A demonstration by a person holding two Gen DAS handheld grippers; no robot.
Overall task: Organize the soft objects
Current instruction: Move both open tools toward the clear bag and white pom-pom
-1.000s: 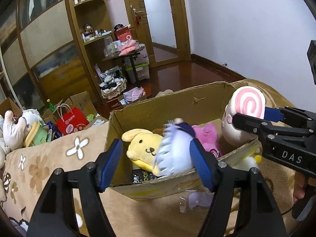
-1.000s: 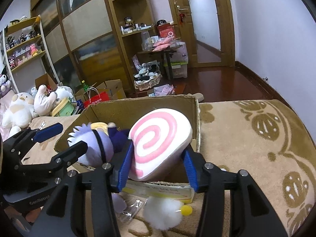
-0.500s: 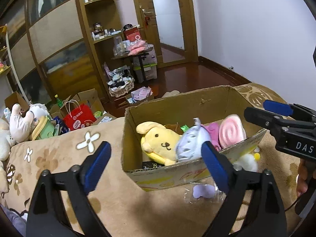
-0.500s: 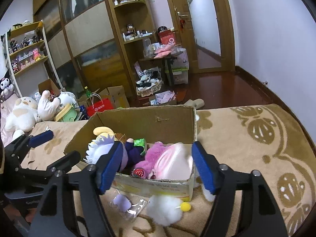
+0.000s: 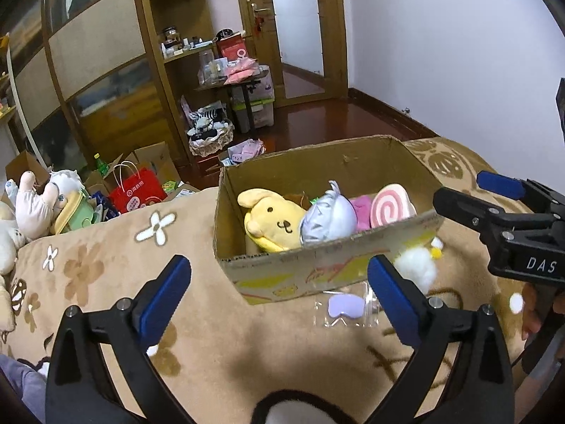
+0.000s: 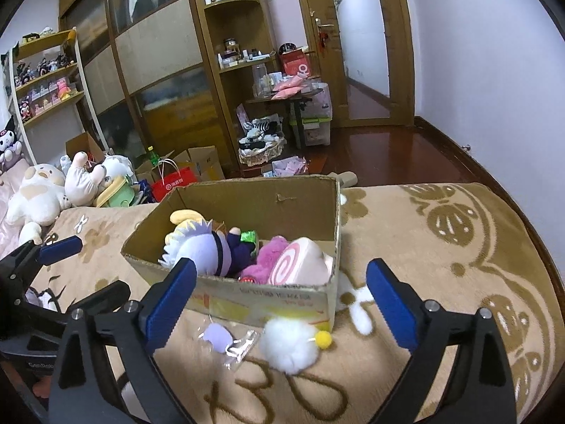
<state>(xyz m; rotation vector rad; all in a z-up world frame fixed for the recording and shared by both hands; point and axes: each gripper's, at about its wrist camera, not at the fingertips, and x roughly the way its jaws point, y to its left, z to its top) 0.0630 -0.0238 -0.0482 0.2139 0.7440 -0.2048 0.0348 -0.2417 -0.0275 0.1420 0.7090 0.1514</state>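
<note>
Left claw [image 5: 279, 286]: jaws opening wide, nothing between the blue pads; it hangs short of the near wall of the cardboard box [image 5: 328, 272]. Read: emptied and clear of the box, so the plush inside is not snagged.

Right claw [image 6: 280, 293]: jaws also opening, pads empty, framing the box's near wall from its own side. In the left wrist view it shows at the right edge, off the box's right corner.

Both claws point down at the box from the near side — a fair stance for picking the next loose item.

Box stands on a tan patterned blanket [image 6: 441, 265], apparently a bed cover, toward its far edge. Open top, so soft things drop in from above.

Inside the box:
- yellow dog plush [image 5: 272, 222], against the left wall, face up
- white-haired doll [image 6: 208, 247], middle, lying on its side, touching the yellow plush
- pink plush [image 6: 270, 258], wedged between the doll and the swirl cushion
- pink swirl cushion [image 6: 300, 265], at the right wall, spiral face toward the near side

They are packed side by side and touching, which keeps them below the rim.

Not yet in the box, on the blanket just beside its near wall:
- white pompom [image 6: 289, 346], with a small yellow ball at its side
- lilac piece in a clear packet [image 6: 226, 339]

Judgement: these two are the likely next picks.

Further plush sit at the blanket's far left edge, well apart.
</note>
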